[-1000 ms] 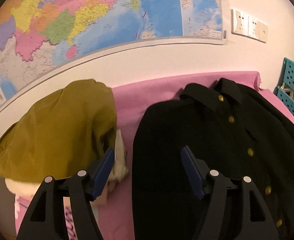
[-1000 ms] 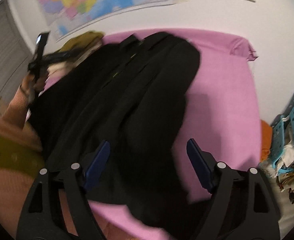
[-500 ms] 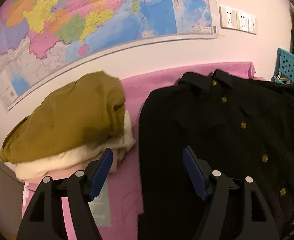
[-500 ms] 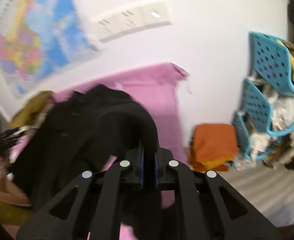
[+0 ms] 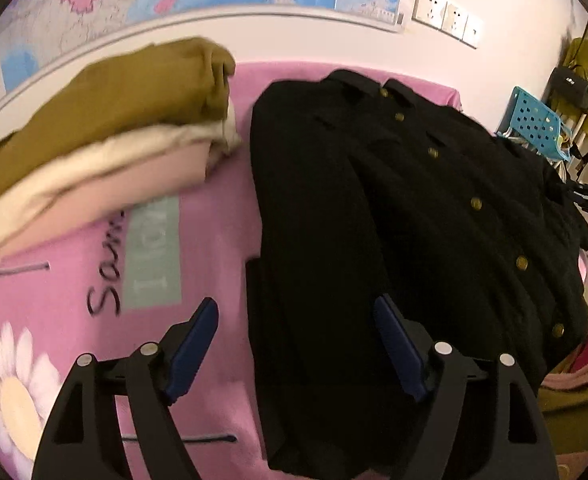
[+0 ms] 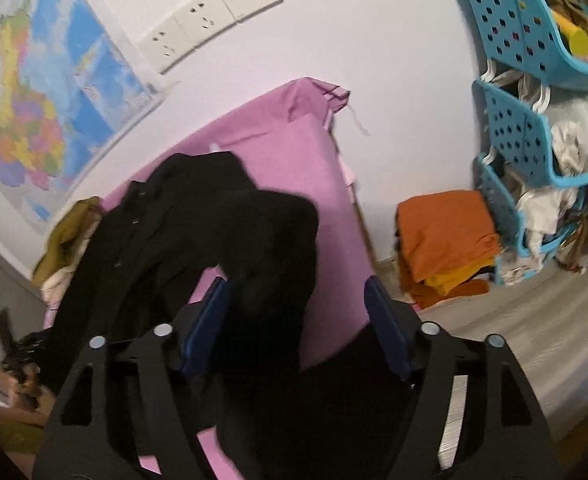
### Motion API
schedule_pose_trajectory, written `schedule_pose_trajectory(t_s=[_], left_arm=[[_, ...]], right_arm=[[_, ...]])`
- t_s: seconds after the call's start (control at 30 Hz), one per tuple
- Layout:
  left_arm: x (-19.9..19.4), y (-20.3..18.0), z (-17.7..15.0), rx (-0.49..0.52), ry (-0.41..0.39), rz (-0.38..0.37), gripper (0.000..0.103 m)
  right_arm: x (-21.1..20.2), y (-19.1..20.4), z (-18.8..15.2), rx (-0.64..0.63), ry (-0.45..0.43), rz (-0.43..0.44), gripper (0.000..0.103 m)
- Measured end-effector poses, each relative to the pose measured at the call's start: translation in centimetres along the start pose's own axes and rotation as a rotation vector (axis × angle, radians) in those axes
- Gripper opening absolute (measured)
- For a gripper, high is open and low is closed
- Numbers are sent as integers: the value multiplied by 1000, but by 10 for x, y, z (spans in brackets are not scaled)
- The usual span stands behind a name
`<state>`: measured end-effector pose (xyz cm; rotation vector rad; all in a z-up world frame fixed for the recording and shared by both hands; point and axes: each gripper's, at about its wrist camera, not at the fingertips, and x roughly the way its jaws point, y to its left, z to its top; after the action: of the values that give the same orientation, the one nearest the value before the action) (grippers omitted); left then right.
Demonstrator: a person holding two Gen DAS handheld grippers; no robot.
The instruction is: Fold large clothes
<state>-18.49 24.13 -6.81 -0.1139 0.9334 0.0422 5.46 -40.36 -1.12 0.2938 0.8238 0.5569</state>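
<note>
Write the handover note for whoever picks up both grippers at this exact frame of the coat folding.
Left gripper: open, hovering over the black coat's lower left edge, holding nothing.
Right gripper: open, with the coat's right sleeve bunched between the jaws, not clamped.
The coat lies button-side up on the pink cloth, collar toward the wall, beside a stack of folded clothes.
Done: coat spread out and buttoned.
Left: lay the right sleeve across the front, then the left side, then fold lengthwise and probably stack it.
</note>
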Motion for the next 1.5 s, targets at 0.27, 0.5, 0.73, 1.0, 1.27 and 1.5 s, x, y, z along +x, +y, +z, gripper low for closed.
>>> schedule_pose_trajectory(t_s=[0.27,0.5,0.73,1.0,1.27,1.5], left_arm=[[-31,15,16,-71,-92,96,7],[-46,39,44,3,-85,761,12],[-54,26,48,-69,-175,545,42],[-63,-44,60,77,-301,252,57],[-33,-85,66,180,-279,90,64],[-23,-97,74,172,-269,-64,68]], right_arm=[[-5,10,-32,-83,22,-11,75],[-20,18,-34,-131,-35,-20,81],[-18,42,-45,-263,-43,-41,85],[-23,43,-25,-286,-59,-138,19],[-95,24,47,9,-235,172,9],[-87,103,78,-76,-199,389,12]])
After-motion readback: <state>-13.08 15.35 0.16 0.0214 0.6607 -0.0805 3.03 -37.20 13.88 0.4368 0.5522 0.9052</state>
